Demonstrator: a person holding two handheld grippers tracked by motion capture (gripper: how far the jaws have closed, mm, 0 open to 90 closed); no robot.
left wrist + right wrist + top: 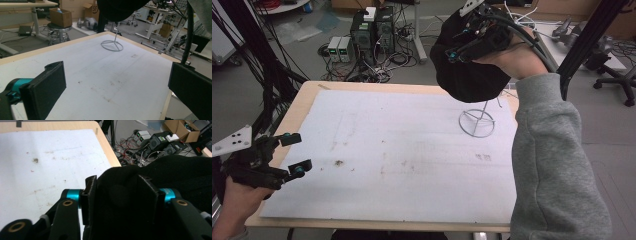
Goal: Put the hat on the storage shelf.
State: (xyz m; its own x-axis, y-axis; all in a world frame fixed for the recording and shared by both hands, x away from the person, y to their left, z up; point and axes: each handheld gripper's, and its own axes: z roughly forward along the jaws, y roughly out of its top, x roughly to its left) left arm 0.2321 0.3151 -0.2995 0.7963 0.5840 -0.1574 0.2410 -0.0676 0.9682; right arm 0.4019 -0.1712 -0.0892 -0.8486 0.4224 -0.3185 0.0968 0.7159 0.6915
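hidden bits: the wire stand (pixel 477 121) mostly sat behind the black hat (pixel 467 75) in the high view, just its ring base and a bit of stem poking out; top of the stem was covered, so couldn't tell how the hat sat on it

cut off: hat's upper part ran off the frame in the left gripper view (pixel 120 8)

hat look: plain black, soft, kinda fuzzy knit, rounded and baggy; no logo i could make out

hat spot: up in the air over the table's (pixel 307 95) far right area, right above the stand

right gripper (pixel 462 47): jaws part-open with hat fabric bunched between them; couldn't tell if the pads were pressing on it

left gripper (pixel 296 152): jaws wide apart, nothing in them, sitting at the near left edge of the white mat (pixel 402 165)
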